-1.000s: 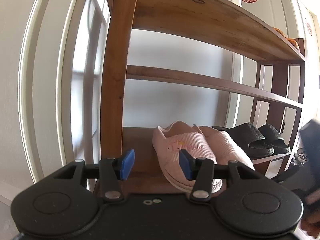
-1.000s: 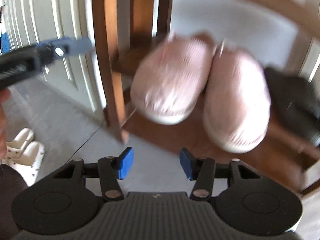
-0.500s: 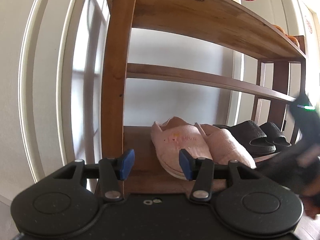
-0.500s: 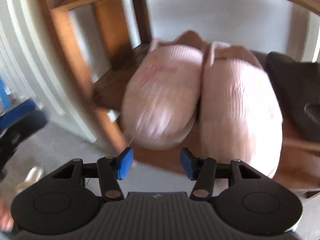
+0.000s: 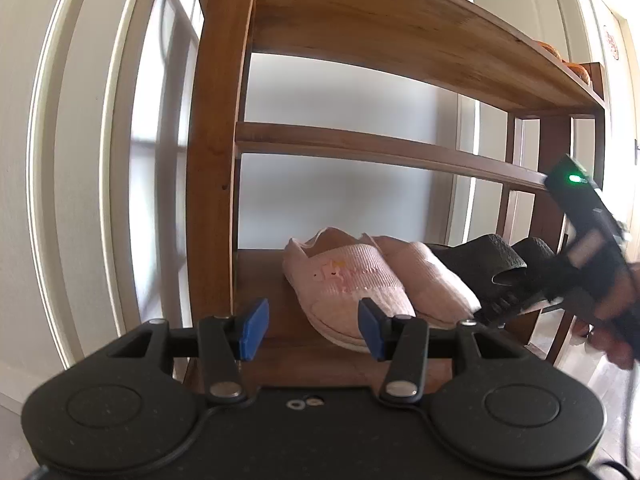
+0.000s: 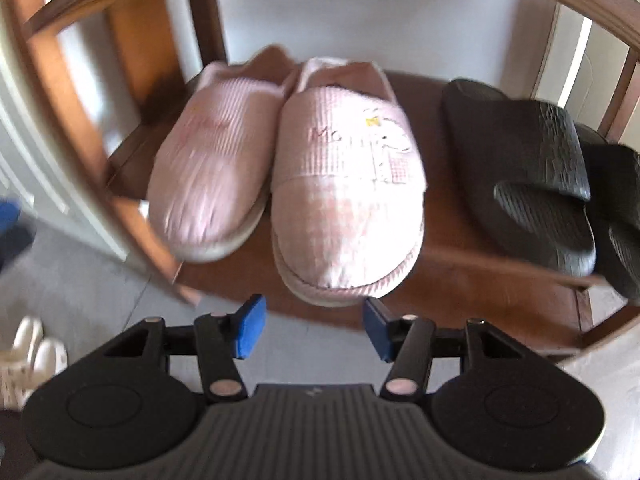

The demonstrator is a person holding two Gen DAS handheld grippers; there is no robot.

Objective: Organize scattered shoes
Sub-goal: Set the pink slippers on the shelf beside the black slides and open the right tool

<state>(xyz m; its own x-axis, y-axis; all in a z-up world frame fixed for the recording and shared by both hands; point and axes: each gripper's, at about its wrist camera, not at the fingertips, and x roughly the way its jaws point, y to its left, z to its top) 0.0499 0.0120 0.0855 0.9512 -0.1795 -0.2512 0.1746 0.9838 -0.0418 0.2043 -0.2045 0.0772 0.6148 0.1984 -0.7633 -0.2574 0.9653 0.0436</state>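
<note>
Two pink slippers sit side by side on the lower board of a wooden shoe rack (image 6: pixel 460 280): the left slipper (image 6: pixel 212 176) overhangs the front edge, the right slipper (image 6: pixel 348 200) has a small cartoon patch. The same pair (image 5: pixel 352 280) shows in the left wrist view. My right gripper (image 6: pixel 312 330) is open, empty, just in front of the right slipper's toe. Below and left of the slippers, my left gripper (image 5: pixel 310 334) is open and empty. Black slides (image 6: pixel 524 176) lie to the right of the pink pair.
A pair of white shoes (image 6: pixel 24 356) lies on the grey floor at the far left. The rack's upper shelves (image 5: pixel 380 148) are bare where seen. White door panels (image 5: pixel 80 160) stand left of the rack. The other gripper's body (image 5: pixel 588 240) crosses the right side.
The right gripper's view has swung right and steadied, centring on the pink pair and bringing the black slides in. In the left wrist view the right gripper's body has risen along the right edge.
</note>
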